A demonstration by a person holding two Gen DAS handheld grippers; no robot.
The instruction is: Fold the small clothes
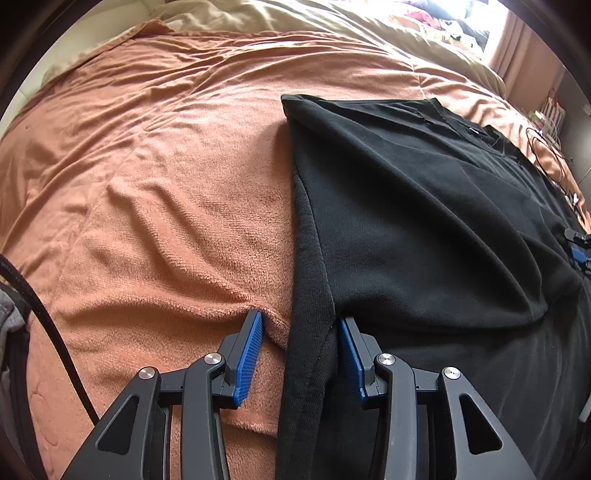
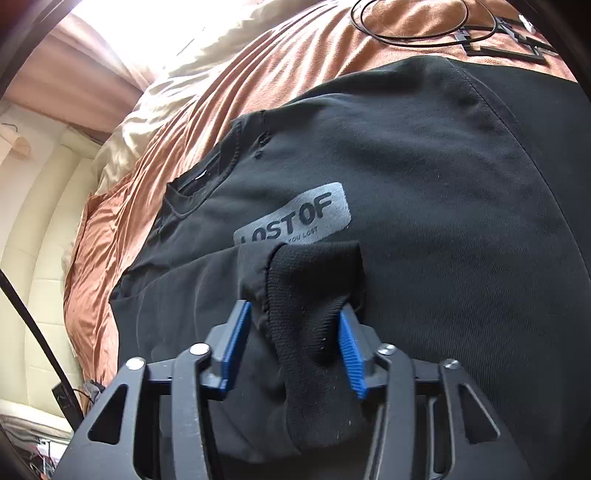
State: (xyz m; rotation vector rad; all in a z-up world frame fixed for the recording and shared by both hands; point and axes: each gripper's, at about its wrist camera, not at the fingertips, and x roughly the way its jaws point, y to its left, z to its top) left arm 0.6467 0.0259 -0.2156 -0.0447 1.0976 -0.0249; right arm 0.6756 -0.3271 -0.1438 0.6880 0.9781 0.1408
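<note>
A black sweatshirt (image 1: 424, 206) lies spread on the bed, one side folded over its body. In the right wrist view it (image 2: 443, 155) shows a grey printed patch (image 2: 295, 218) and the neckline (image 2: 207, 184). My left gripper (image 1: 298, 316) points down at the garment's left edge. Its jaws stand apart, astride the ribbed hem (image 1: 308, 332) and a ridge of blanket. One blue pad touches the blanket, the other the black cloth. My right gripper (image 2: 293, 308) is shut on the bunched ribbed sleeve cuff (image 2: 306, 295), held over the chest.
An orange blanket (image 1: 147, 166) covers the bed, with a beige duvet (image 1: 295, 14) at its far end. A black cable (image 1: 48, 317) hangs at the left. Cable loops (image 2: 406, 22) and a black frame (image 2: 506, 40) lie beyond the sweatshirt. A cream padded wall (image 2: 48, 240) borders the bed.
</note>
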